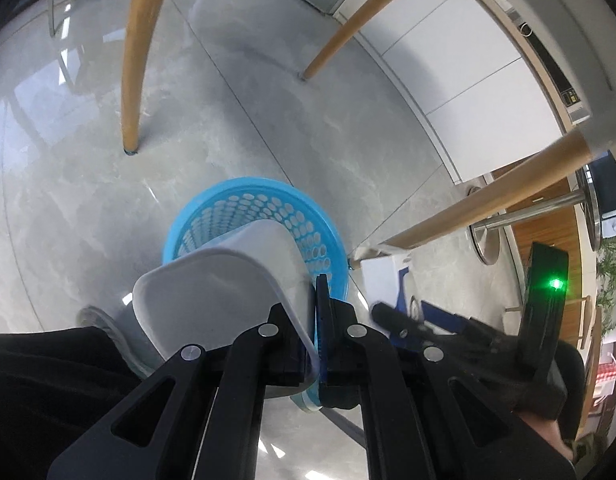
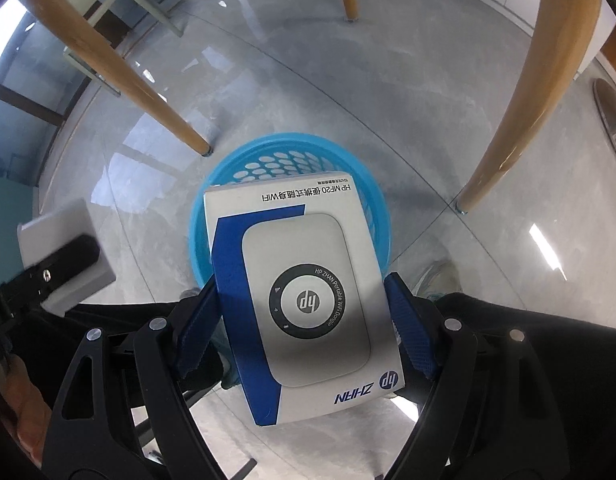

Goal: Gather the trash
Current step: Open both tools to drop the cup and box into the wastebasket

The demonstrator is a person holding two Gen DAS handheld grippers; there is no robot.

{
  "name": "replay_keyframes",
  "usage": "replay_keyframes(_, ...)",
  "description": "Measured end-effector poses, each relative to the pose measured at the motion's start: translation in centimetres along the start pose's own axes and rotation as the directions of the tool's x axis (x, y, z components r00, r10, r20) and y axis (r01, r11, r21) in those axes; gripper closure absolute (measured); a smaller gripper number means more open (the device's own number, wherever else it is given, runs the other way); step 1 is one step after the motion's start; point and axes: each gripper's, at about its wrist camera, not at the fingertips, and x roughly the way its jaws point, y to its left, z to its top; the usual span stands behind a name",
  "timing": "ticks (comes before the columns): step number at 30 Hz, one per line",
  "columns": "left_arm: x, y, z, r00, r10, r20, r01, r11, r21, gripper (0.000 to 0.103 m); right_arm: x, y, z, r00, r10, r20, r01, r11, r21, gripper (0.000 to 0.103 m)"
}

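A blue perforated basket (image 1: 227, 190) stands on the grey floor. Just above its near rim, my left gripper (image 1: 314, 312) is shut on the thin wall of a white plastic tray (image 1: 211, 292). In the right wrist view the same basket (image 2: 243, 152) lies below a white and blue HP box (image 2: 299, 280). My right gripper (image 2: 301, 286) is shut on that box, its blue pads (image 2: 408, 320) pressing both long sides. The tray (image 2: 63, 232) and the left gripper's black finger show at the left there. The box (image 1: 382, 276) shows at the right in the left wrist view.
Wooden furniture legs (image 1: 129, 80) (image 2: 520, 92) (image 2: 119, 76) stand around the basket. A round metal stand base (image 1: 484, 236) sits to the right. The person's shoes (image 1: 95, 316) (image 2: 436, 276) and dark trousers are close beside the basket.
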Motion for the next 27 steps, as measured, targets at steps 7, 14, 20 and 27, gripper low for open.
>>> replay_keyframes(7,2.6,-0.4,1.3,0.999,-0.017,-0.036,0.016,1.0,-0.027,0.1,2.1,-0.3,0.9,0.999,0.012,-0.032,-0.011,0.999,0.037,0.026)
replay_keyframes(14,3.3,1.5,2.8,0.999,-0.042,-0.012,0.04,0.992,-0.116,0.059,3.5,0.2,1.5,0.998,-0.012,-0.063,0.013,1.0,0.012,0.015)
replay_keyframes(20,3.0,2.1,2.8,1.0,-0.024,-0.008,0.022,0.989,-0.143,0.062,4.0,0.5,1.3,0.997,-0.038,-0.071,0.038,0.999,-0.011,0.015)
replay_keyframes(27,1.8,2.6,2.6,1.0,0.005,0.0,-0.005,0.989,-0.147,0.064,3.0,1.2,0.9,0.995,-0.091,-0.043,0.088,0.994,-0.071,0.015)
